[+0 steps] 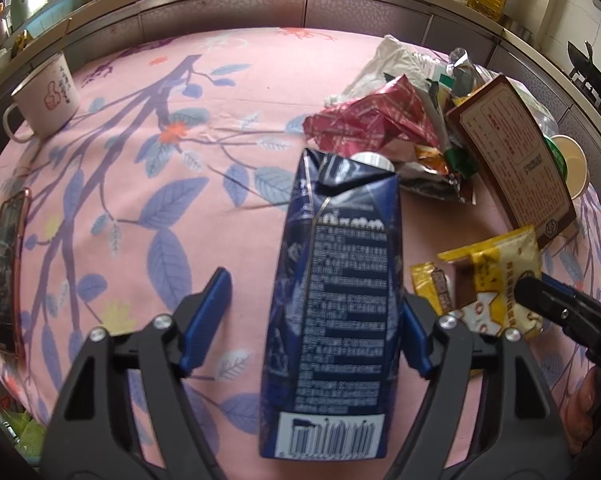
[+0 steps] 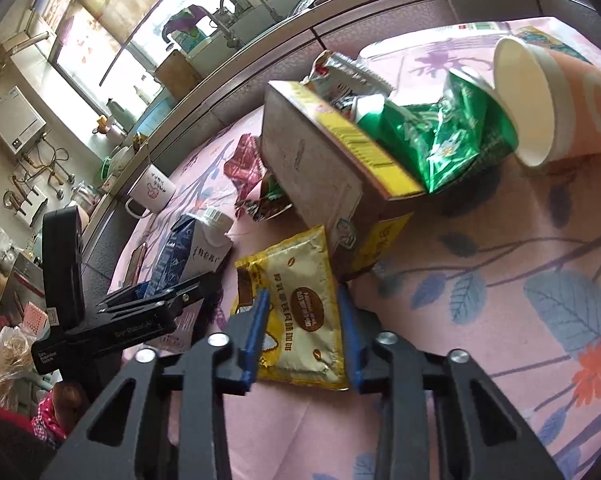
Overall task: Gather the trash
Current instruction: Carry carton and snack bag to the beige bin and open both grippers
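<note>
Kitchen table (image 1: 148, 92), pink leaf-print cloth. Left tongs (image 1: 316, 320) apart, straddling blue milk carton (image 1: 336, 280), long axis along fingers. Right tongs (image 2: 302, 336) clamped on yellow coffee sachet (image 2: 300, 300), beside trash pile (image 1: 440, 128).

The left gripper (image 2: 140, 300) body reads "Gen Robot.AI"; the blue carton (image 1: 332, 300) bears a barcode, its print unreadable.

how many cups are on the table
2: a white enamel mug with a red thumbs-up upright at the far left edge, and an orange paper cup on its side beside the trash pile; others may be hidden.
</note>
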Tool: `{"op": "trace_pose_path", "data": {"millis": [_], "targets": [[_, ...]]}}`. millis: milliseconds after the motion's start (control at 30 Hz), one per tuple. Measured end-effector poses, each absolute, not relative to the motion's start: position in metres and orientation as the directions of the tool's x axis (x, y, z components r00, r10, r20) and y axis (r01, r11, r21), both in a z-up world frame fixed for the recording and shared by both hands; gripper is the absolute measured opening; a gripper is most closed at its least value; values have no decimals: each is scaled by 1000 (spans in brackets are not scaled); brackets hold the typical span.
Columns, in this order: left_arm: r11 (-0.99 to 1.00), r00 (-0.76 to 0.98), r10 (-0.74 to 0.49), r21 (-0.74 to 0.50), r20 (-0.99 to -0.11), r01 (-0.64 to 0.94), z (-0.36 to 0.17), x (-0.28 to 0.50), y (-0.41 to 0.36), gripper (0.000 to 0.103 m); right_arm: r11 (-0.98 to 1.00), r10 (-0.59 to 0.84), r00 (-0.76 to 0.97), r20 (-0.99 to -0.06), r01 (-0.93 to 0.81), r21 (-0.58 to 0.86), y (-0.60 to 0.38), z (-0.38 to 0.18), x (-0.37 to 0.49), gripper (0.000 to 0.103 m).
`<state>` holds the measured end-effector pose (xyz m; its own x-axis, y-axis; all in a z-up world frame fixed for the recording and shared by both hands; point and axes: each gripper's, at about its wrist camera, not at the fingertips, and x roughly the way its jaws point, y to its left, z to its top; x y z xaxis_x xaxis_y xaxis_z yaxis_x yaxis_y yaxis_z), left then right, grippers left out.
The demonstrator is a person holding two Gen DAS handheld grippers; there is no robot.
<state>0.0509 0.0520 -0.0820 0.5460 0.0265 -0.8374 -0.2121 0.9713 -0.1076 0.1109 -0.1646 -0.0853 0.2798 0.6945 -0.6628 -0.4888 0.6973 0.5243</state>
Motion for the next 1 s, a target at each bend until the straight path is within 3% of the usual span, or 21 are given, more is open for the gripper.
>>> {"op": "trace_pose_path", "data": {"millis": [33, 67, 333, 467, 633, 800, 1000], "targets": [[974, 555, 18, -111, -832, -197, -80, 49, 51, 51, 684, 705, 266, -657, -499, 532, -163, -84, 108, 9], [976, 555, 27, -97, -832, -193, -78, 48, 50, 49, 670, 717, 254, -650, -509, 540, -163, -82, 106, 5], [981, 658, -96, -182, -747, -64, -44, 15, 50, 48, 576, 799, 233, -555, -565, 591, -187, -48, 93, 0], [961, 672, -258, -254, -694, 106, -20, 6, 29, 48, 551, 828, 272, -491, -558, 620, -222, -31, 92, 0], [917, 640, -392, -227, -661, 328, 3, 25, -38, 48, 604, 795, 414, -443, -478, 638, -294, -23, 91, 0], [816, 515, -521, -221, -680, 534, 17, 81, -143, 48, 683, 653, 659, -373, -299, 666, -408, -20, 90, 0], [659, 353, -609, -206, -711, 723, 21, 166, -306, 48, 759, 297, 882, -365, 15, 651, -538, -26, 104, 0]]}}
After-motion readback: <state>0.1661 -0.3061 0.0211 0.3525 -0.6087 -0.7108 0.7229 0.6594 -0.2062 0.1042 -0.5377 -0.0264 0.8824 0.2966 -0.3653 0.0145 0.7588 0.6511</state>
